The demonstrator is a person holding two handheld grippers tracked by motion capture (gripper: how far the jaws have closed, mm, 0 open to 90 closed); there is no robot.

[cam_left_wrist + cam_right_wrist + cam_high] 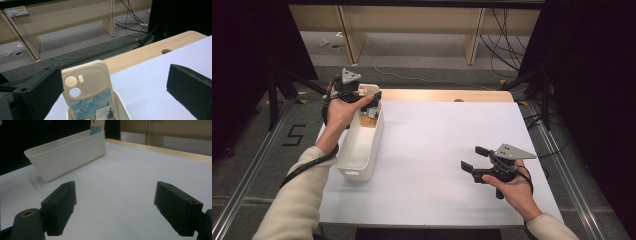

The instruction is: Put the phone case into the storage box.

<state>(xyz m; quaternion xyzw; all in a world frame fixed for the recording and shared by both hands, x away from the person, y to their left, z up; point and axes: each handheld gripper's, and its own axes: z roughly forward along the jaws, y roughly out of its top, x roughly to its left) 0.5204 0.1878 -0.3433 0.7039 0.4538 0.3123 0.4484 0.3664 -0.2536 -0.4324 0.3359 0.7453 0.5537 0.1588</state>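
A cream phone case [87,87] with a blue painted picture stands upright in the far end of a white bin [122,108]. My left gripper [116,83] hovers open just above that end, and the case rises close beside one jaw, with a wide gap to the other. From above, the left gripper [371,102] is over the bin [362,167] at the table's left, with the case [371,114] under it. My right gripper [473,158] is held open and empty low over the white table at the right. Its own camera [115,202] faces the bin [67,155] and the case top [96,128].
The white table top [437,150] ends in a wooden strip with a cable hole [458,100] at the far side. Beyond it are floor cables [502,35], wooden furniture legs and dark stands at both sides.
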